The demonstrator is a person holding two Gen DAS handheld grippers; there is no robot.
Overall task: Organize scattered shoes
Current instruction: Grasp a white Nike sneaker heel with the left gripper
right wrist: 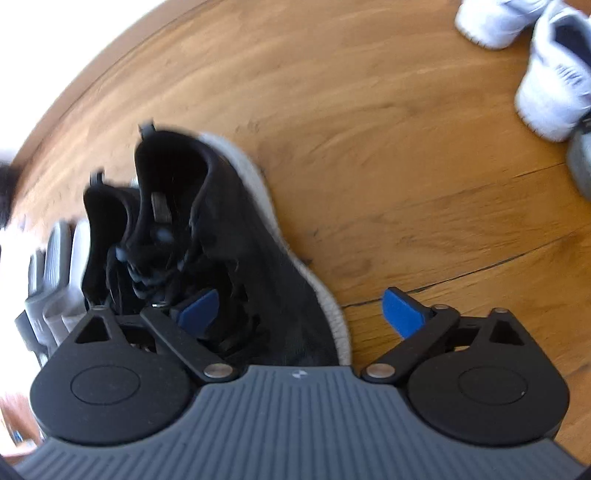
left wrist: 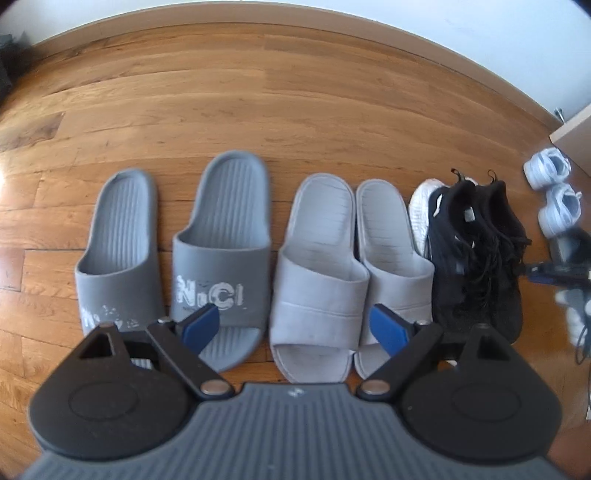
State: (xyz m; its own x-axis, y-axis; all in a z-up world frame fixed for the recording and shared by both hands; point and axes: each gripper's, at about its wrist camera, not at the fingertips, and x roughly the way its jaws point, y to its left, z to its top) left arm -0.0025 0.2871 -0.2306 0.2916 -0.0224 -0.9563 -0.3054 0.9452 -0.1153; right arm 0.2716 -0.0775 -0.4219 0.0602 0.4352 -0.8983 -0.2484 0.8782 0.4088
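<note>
In the left wrist view a row of shoes lies on the wood floor: two dark grey slides (left wrist: 218, 236), two light grey slides (left wrist: 321, 266), and a pair of black sneakers (left wrist: 480, 251) with white soles. My left gripper (left wrist: 299, 328) is open and empty, just above the toe of a light grey slide. My right gripper (right wrist: 299, 314) is open and empty, over the toe of the nearer black sneaker (right wrist: 258, 258); the second black sneaker (right wrist: 107, 221) stands beside it. My right gripper also shows at the right edge of the left wrist view (left wrist: 565, 269).
Two white sneakers (left wrist: 554, 192) lie apart at the right, also in the right wrist view (right wrist: 546, 74). A light wooden cabinet corner (left wrist: 576, 136) stands beyond them. A baseboard and white wall (left wrist: 295, 14) run behind the floor. A dark object sits at the far left (left wrist: 7, 66).
</note>
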